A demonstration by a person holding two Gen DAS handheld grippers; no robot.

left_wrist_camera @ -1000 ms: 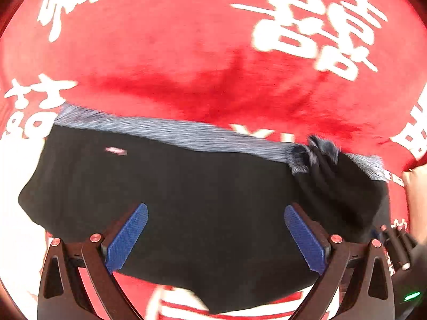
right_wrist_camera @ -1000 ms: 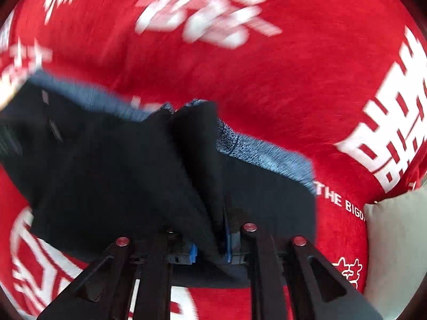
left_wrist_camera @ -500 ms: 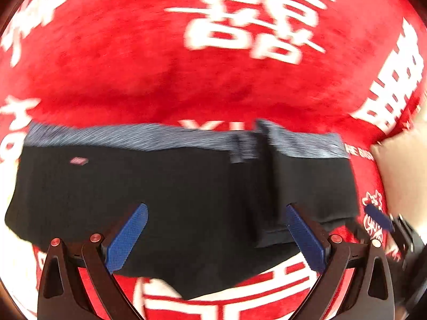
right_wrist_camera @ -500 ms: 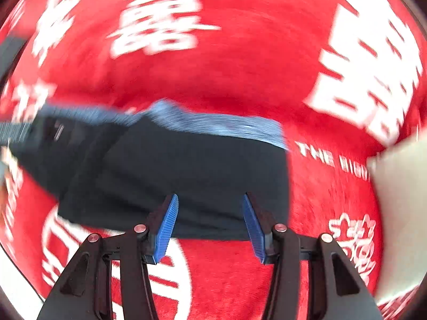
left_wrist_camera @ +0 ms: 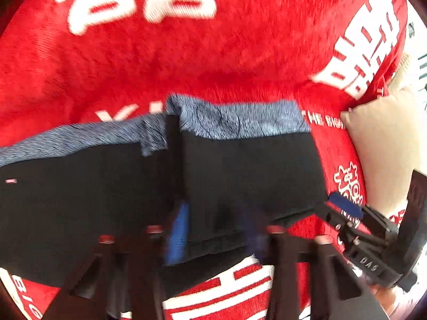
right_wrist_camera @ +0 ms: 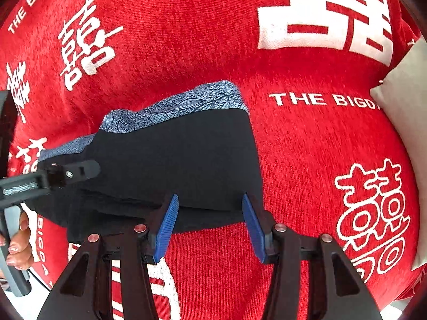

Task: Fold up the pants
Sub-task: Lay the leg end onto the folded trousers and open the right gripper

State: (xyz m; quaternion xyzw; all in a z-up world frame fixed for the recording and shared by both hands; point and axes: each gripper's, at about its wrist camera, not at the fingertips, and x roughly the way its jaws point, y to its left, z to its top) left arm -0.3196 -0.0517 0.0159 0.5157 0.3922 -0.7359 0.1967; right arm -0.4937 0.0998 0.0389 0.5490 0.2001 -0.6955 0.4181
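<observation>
Folded black pants (right_wrist_camera: 181, 157) on red blanket (right_wrist_camera: 307, 160), beige pillow (left_wrist_camera: 379, 146) beside, right claw (right_wrist_camera: 210, 229) open

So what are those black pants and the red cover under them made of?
The pants look like a matte, smooth knit, probably stretchy; the blue-grey waistband carries a printed leaf pattern. The red cover looks like plush, ribbed fabric, maybe chenille or velvet, with white printed characters.

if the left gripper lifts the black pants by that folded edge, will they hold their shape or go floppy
Probably floppy: the pants are thin cloth lying in soft, flat layers on the red blanket, so unheld parts would likely droop and the fold may open. They look light. The patterned waistband seems a little firmer, judging by its straight edge.
</observation>
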